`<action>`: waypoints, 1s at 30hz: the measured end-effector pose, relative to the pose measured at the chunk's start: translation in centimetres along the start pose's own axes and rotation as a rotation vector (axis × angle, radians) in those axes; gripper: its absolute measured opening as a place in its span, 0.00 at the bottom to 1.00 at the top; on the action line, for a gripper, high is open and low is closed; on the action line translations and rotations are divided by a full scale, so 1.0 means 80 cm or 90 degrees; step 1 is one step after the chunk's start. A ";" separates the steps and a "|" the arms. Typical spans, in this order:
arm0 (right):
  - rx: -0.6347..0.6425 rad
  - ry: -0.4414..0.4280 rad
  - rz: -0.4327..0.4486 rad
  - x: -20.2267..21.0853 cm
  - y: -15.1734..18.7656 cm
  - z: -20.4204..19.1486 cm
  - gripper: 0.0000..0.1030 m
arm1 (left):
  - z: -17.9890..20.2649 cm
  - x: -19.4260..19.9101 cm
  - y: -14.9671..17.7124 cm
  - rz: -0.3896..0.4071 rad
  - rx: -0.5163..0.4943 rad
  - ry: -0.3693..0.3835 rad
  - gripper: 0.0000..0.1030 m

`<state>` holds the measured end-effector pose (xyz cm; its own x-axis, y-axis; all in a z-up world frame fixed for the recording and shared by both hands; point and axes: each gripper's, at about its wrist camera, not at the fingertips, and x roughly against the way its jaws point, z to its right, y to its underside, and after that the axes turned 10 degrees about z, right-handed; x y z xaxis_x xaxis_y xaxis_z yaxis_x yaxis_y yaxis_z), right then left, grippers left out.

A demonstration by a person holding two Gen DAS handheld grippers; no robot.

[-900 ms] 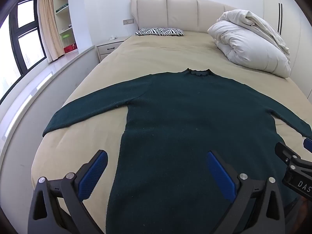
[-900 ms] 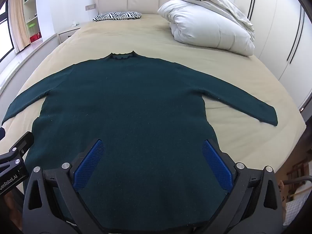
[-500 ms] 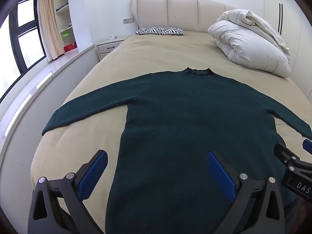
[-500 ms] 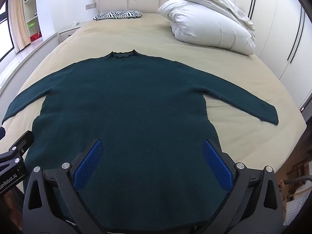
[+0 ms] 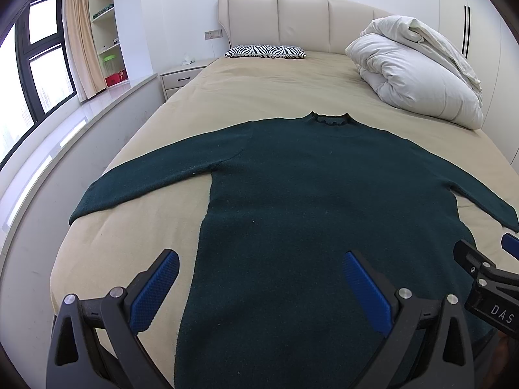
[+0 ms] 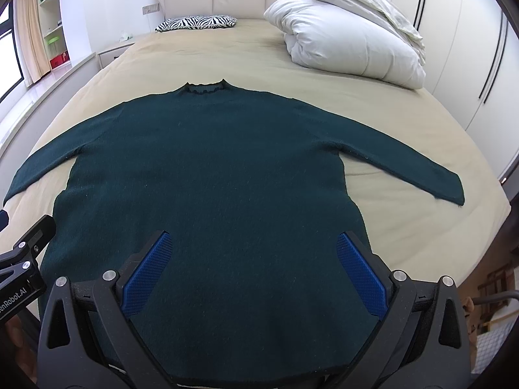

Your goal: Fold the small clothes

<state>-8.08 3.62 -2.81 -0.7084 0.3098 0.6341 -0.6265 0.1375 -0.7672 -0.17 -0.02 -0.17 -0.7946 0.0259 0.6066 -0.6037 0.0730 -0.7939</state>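
Observation:
A dark green knit sweater [image 5: 311,194] [image 6: 207,175] lies flat and face up on the beige bed [image 5: 259,87], collar toward the headboard, both sleeves spread out to the sides. My left gripper [image 5: 259,282] hovers open above the sweater's lower left part, its left finger over the bedsheet. My right gripper [image 6: 253,265] hovers open above the lower right part near the hem, nothing between its blue pads. Each gripper shows at the edge of the other's view.
A rolled white duvet [image 5: 415,71] [image 6: 350,35] sits at the bed's far right. A zebra-striped pillow [image 5: 266,51] lies at the headboard. A nightstand [image 5: 181,76], window ledge and shelves stand left of the bed; white wardrobe doors [image 6: 470,48] stand right.

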 end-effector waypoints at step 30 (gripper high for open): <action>0.000 0.001 -0.007 -0.007 0.004 -0.003 1.00 | 0.000 0.000 0.001 -0.001 0.001 0.000 1.00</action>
<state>-7.81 3.69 -3.42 -0.7014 0.3095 0.6421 -0.6340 0.1408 -0.7604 -0.24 0.00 -0.23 -0.7939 0.0263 0.6075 -0.6047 0.0713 -0.7933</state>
